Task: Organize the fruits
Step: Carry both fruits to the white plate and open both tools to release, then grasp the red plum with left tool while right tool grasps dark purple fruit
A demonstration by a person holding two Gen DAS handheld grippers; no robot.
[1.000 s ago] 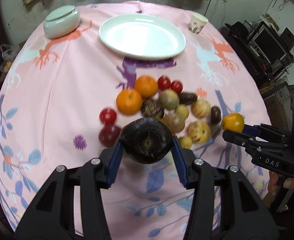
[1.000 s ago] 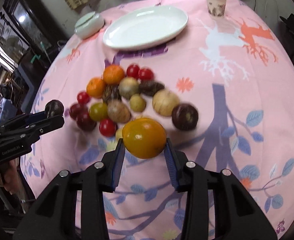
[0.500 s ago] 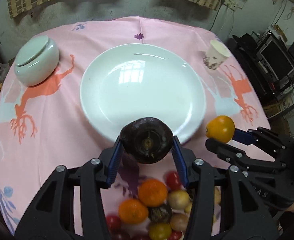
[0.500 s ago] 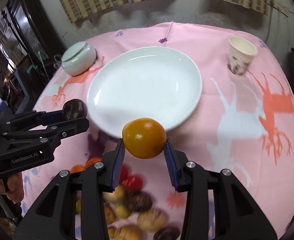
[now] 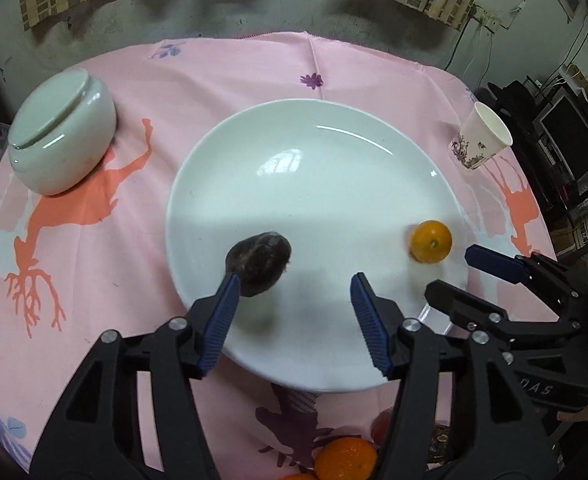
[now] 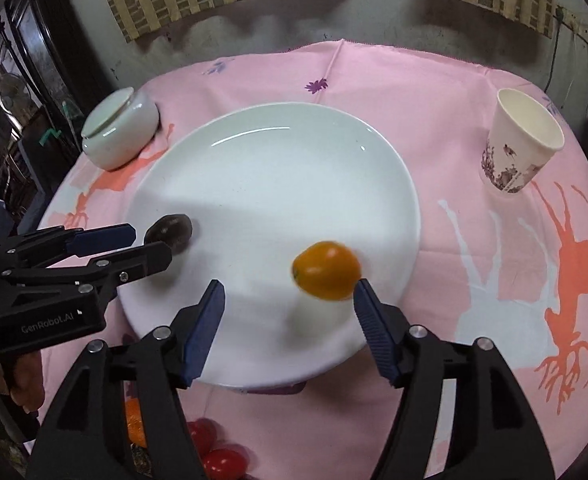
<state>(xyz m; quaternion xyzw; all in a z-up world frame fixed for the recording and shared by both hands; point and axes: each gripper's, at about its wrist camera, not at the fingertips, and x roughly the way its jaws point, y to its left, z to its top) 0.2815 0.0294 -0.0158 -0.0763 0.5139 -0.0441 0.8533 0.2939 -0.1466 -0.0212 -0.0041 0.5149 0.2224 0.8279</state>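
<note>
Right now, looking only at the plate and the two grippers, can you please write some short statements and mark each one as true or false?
1. The white plate has two fruits on or over it. True: the dark fruit and the orange fruit.
2. The left gripper is clamped on the dark fruit. False: its jaws have just been opening and stand apart, the fruit only next to one finger.
3. The right gripper has its jaws open. True: they have just been opening, and the orange fruit is released.
4. The paper cup lies tipped on the plate. False: it stands on the pink cloth, apart from the plate.
5. The lidded bowl holds the orange fruit. False: its lid is on.
</note>
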